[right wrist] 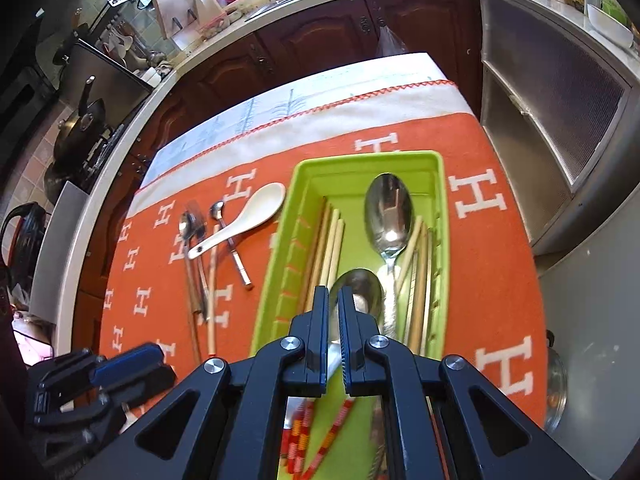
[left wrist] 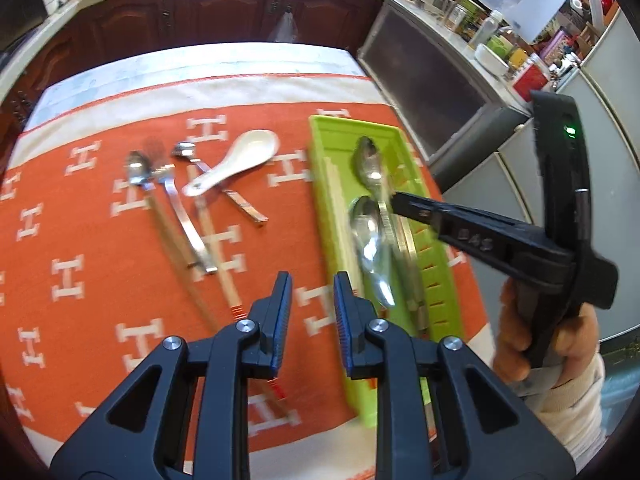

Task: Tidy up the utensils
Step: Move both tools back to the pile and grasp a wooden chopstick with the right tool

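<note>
Left gripper (left wrist: 310, 280): jaws part open, a clear gap between the pads, nothing in them. They hang over the orange cloth (left wrist: 100, 240) just left of the green tray (left wrist: 320, 168), pointing steeply down.

Right gripper (right wrist: 334, 294): jaws nearly closed, only a thin slit between the pads. Nothing visibly clamped; the near spoon (right wrist: 356, 284) shows through and behind the slit, but pad contact can't be confirmed. In the left wrist view the same gripper (left wrist: 394, 200) comes in from the right, tip over the tray by the spoon handles, with a hand (left wrist: 536, 340) in a pale sleeve on its grip.

Tray contents: two large steel spoons lying lengthwise, the far spoon (right wrist: 388, 212) bowl up toward the tray's far end, the near one overlapping its handle. Pale chopsticks (right wrist: 330, 240) lie along the left side, more sticks (right wrist: 418, 276) along the right wall. Red-and-orange patterned chopstick ends (right wrist: 316, 436) show at the near end under the right gripper.

Loose on the cloth, left of the tray: a white ceramic spoon (left wrist: 236, 160) lying across a small steel spoon (left wrist: 184, 151); further left a steel spoon (left wrist: 138, 168) beside a fork (left wrist: 168, 178), heavily blurred; a long chopstick (left wrist: 218, 256) with a red-banded end runs toward the left gripper.

Cloth covers the worktop (right wrist: 240, 120); its white border lies at the far end. Dark wood cabinets (left wrist: 224, 8) behind.
</note>
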`<state>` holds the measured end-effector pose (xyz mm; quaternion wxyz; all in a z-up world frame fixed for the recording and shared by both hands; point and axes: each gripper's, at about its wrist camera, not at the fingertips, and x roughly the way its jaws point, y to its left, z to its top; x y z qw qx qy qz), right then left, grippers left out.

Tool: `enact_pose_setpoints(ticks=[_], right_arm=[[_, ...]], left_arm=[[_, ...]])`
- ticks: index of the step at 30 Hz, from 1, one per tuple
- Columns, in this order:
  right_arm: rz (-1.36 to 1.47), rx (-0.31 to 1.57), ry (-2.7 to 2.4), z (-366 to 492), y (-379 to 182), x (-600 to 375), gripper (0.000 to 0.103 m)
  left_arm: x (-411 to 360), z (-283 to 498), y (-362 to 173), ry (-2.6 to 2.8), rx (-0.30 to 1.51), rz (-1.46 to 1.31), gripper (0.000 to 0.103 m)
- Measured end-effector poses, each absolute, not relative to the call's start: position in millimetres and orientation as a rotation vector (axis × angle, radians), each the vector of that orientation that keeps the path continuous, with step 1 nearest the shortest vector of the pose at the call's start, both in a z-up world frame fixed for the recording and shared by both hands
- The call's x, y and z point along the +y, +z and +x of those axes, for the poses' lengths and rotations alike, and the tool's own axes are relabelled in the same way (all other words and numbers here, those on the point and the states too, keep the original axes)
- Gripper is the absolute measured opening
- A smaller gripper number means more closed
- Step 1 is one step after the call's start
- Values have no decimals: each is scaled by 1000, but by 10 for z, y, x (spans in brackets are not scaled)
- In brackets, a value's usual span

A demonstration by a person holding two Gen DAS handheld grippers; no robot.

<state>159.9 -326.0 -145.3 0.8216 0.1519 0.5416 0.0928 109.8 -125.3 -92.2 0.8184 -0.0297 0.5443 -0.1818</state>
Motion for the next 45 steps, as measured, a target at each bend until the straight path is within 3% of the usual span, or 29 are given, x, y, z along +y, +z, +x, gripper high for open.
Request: enact_pose_setpoints(ticks=[11,18,28,41,45], right_arm=[[296,1153,309,1469,-1141,-2709,5],[254,1174,380,1479,-1035,-2202,6],[180,1240,436,1472,-1359,-1559,7],[60,1269,403,1440,-1803,-1253,23],[2,1263,390,1437,-1892,-1170,24]], left_arm=[[-320,1064,-826,-262,1148,-117,19],[112,1087,-817,-195,1117,-147,34],[329,1088,-1074,-181,1143,-154,35],[308,1027,-1419,-221,1188,-185,35],[329,1042,-1438,-229,1187,-203,35]])
